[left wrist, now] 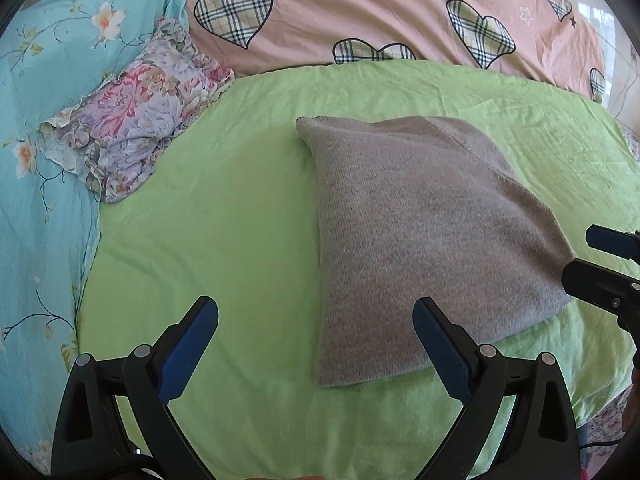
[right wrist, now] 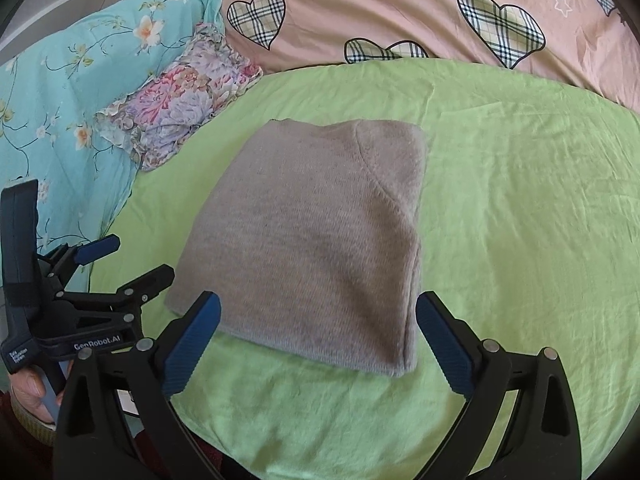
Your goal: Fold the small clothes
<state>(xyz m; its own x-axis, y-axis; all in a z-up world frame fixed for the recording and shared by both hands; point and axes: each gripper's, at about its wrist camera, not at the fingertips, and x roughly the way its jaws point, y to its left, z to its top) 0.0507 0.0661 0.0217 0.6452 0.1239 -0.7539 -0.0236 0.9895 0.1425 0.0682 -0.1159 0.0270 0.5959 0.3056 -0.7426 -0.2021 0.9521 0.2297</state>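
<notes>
A grey knitted garment (left wrist: 424,232) lies folded into a compact rectangle on the green sheet (left wrist: 224,240); it also shows in the right wrist view (right wrist: 312,240). My left gripper (left wrist: 316,344) is open and empty, just in front of the garment's near left corner. My right gripper (right wrist: 318,340) is open and empty, its fingers straddling the garment's near edge without touching it. The right gripper's fingers (left wrist: 600,276) show at the right edge of the left wrist view. The left gripper (right wrist: 132,264) shows at the left of the right wrist view, beside the garment.
A folded floral cloth (left wrist: 136,120) lies at the back left, on the edge of a blue flowered sheet (left wrist: 44,120). A pink quilt with plaid hearts (left wrist: 360,12) lies along the back. The green sheet (right wrist: 520,220) spreads to the right of the garment.
</notes>
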